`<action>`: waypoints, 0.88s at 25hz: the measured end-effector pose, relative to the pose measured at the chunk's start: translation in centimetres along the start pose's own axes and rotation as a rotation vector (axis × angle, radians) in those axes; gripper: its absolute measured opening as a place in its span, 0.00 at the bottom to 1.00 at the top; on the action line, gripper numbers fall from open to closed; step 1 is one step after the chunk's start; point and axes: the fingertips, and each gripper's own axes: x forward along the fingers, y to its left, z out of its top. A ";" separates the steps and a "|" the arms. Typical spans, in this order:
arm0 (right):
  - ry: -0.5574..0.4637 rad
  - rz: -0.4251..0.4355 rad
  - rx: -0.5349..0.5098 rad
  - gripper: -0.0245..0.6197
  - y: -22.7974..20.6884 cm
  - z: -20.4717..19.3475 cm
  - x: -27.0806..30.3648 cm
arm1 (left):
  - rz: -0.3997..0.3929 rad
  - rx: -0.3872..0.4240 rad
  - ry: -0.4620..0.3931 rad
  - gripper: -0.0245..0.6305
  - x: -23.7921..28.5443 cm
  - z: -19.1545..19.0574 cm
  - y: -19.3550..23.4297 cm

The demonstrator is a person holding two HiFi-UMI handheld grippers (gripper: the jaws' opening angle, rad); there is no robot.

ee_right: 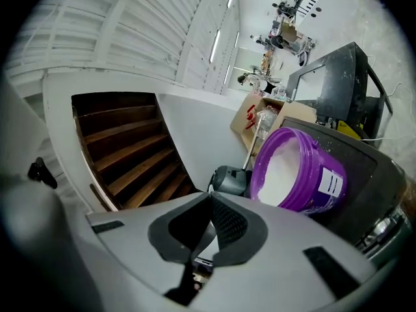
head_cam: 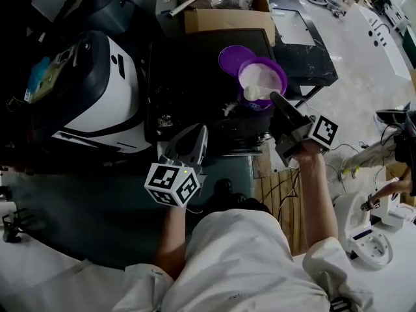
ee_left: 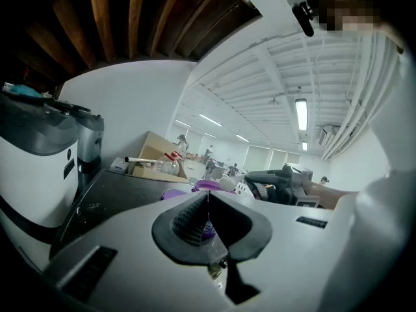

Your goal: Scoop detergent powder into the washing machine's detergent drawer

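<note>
Shut tight on nothing: right gripper (head_cam: 278,100) just beside the purple tub (head_cam: 262,78) of powder, upper centre. Left gripper (head_cam: 197,134) likewise shut and empty, lower centre. Probably before scooping; next, open jaws, find scoop. Drawer not made out.

Open round purple plastic tub (head_cam: 284,77) of white detergent powder (head_cam: 260,77), standing on a black flat machine top (head_cam: 195,77).

In the head view the tub stands upright right of centre in the upper half, near the top's right edge, lidless and filled high with powder. A flat round purple lid (head_cam: 229,57) lies at its upper left, their edges overlapping. A rounded white lump (head_cam: 252,93) sits at the lower left of the rim; whether it is a scoop or heaped powder cannot be told. In the right gripper view the tub fills the right middle, with a white rectangular label (ee_right: 331,185) on its purple wall.
</note>
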 end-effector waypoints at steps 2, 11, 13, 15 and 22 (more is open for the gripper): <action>0.023 0.014 -0.002 0.05 0.5 -0.7 -0.2 | 0.021 -0.001 -0.009 0.07 -0.9 -0.1 -0.2; 0.126 0.093 0.027 0.05 2.4 -4.3 -0.7 | 0.132 -0.011 -0.046 0.07 -5.2 -0.4 -1.1; 0.148 0.110 0.035 0.05 2.9 -5.2 -0.8 | 0.158 -0.014 -0.052 0.07 -6.2 -0.5 -1.3; 0.175 0.125 0.037 0.05 3.3 -6.1 -0.9 | 0.183 -0.017 -0.058 0.07 -7.2 -0.6 -1.5; 0.264 0.154 0.045 0.05 4.2 -9.6 -1.4 | 0.280 -0.035 -0.068 0.07 -10.7 -1.9 -1.5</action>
